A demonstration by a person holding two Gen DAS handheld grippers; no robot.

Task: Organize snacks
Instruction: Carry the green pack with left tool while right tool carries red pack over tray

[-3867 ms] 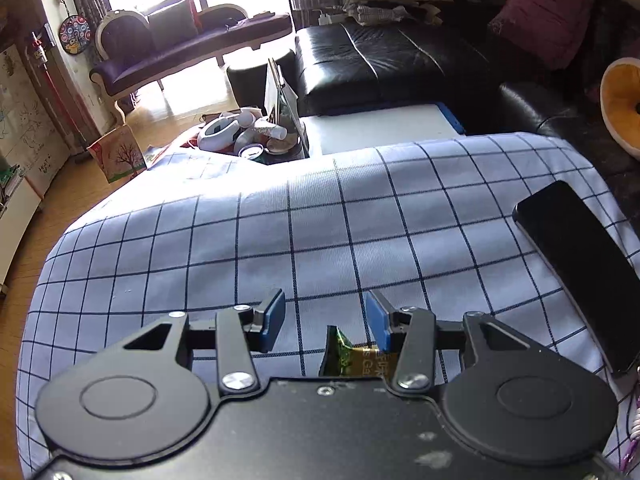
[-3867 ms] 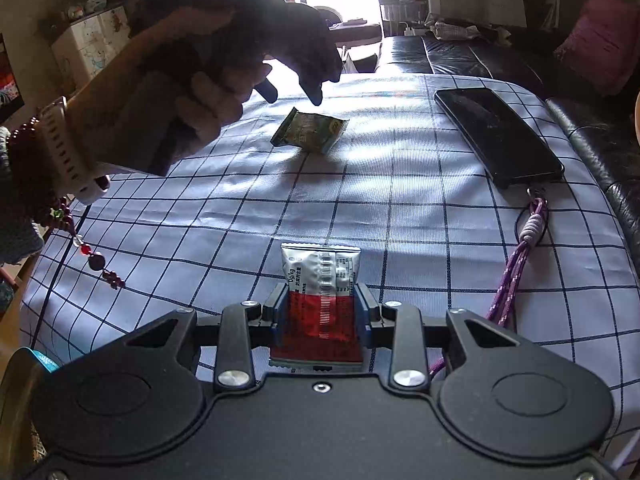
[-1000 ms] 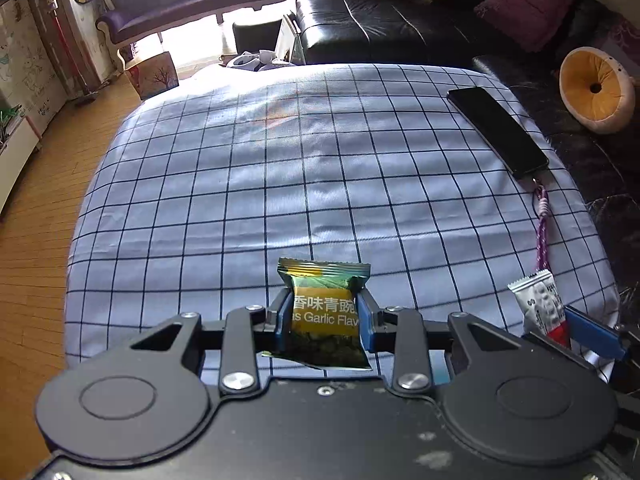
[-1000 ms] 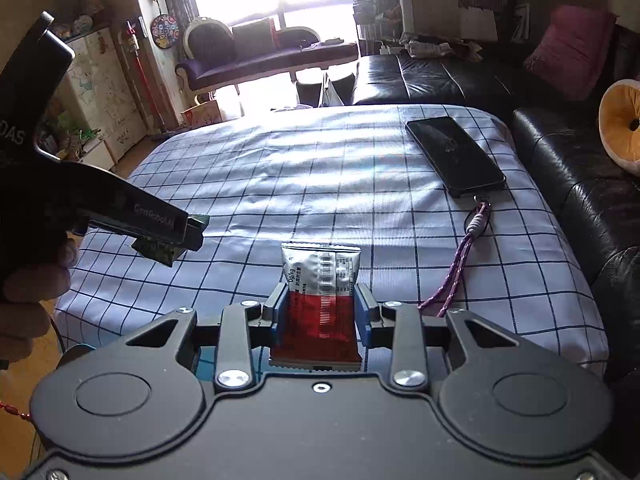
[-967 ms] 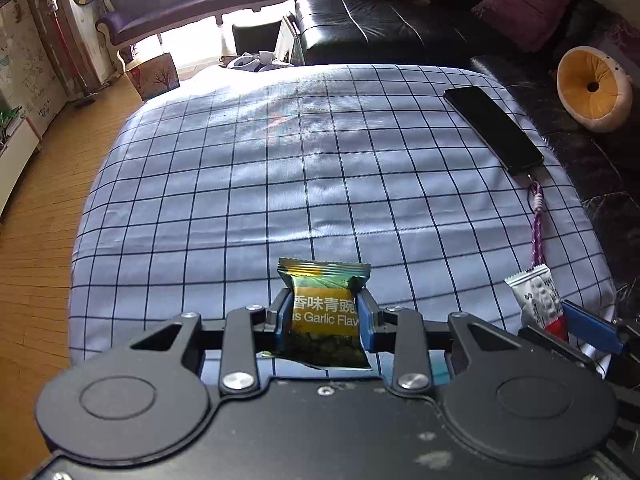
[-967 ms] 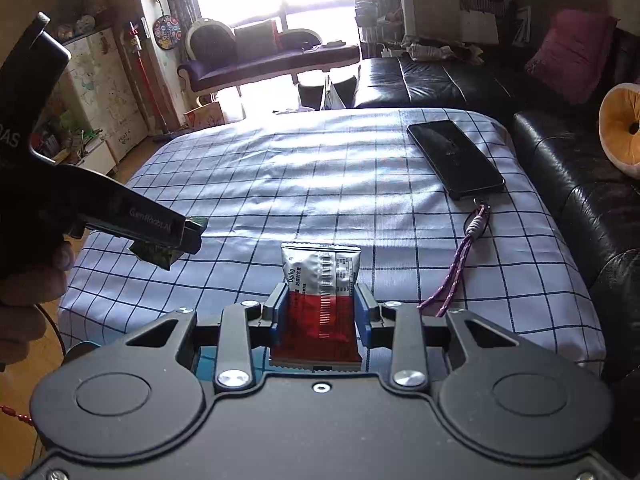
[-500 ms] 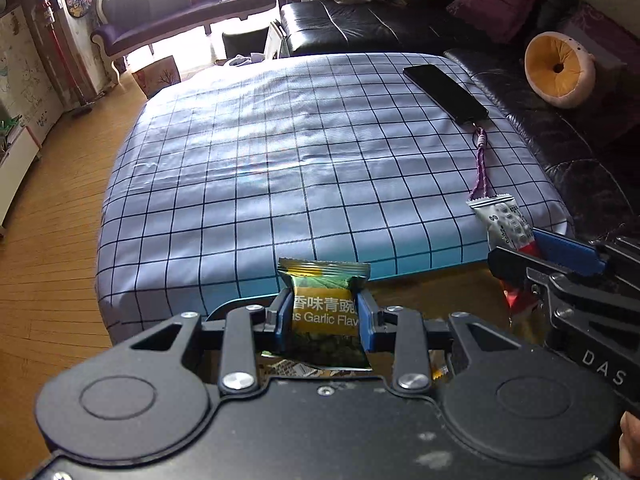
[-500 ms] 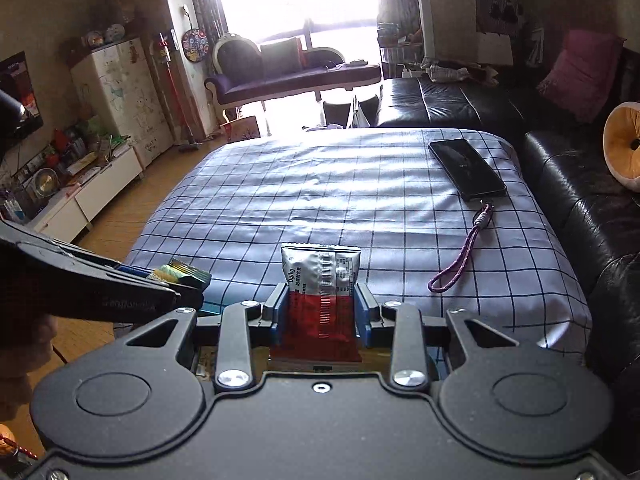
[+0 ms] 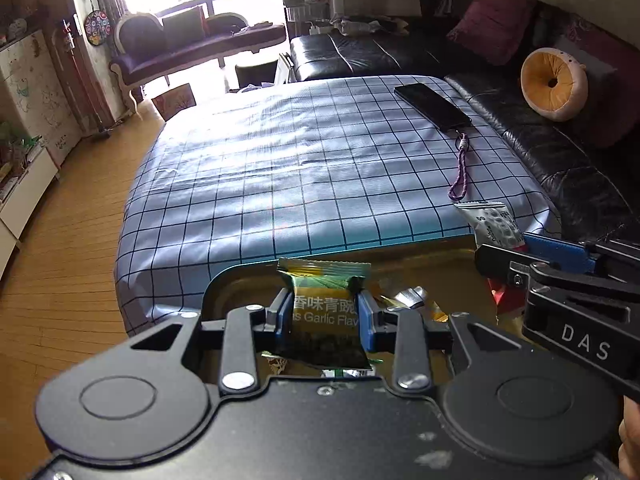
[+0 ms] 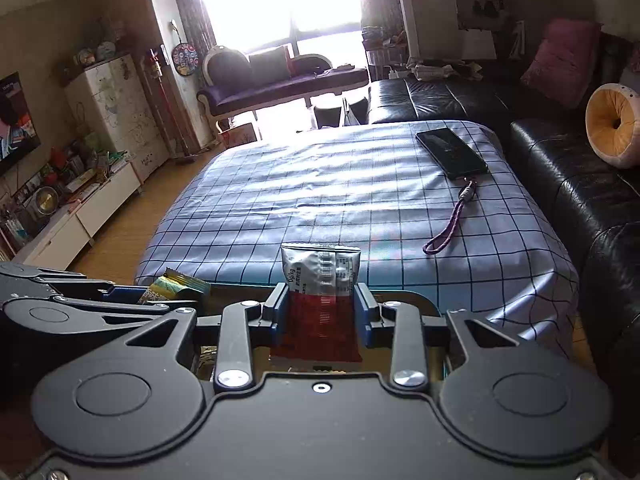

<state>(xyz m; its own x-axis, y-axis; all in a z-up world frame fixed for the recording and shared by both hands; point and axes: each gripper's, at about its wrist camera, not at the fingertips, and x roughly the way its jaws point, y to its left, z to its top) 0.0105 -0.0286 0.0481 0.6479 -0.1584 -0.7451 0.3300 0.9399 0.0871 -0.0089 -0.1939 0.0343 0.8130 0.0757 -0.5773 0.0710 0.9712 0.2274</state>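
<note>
A crinkled green-and-gold foil garlic-pea snack packet (image 9: 325, 312) sits upright, clamped in the left gripper (image 9: 324, 318), beside a silver-and-red snack sachet (image 10: 320, 304) pinched by the right gripper (image 10: 320, 312), both over what seems a snack-filled gold-lined bin (image 9: 420, 264) before the checked tablecloth (image 9: 320, 168).

Readable text: two items.
Green snack packet (image 9: 324, 312) read "s Garlic Flav" under Chinese characters; right gripper (image 9: 500, 258) body at near right was marked "DAS". Silver-red packet (image 10: 320, 300) print was illegible.
</note>
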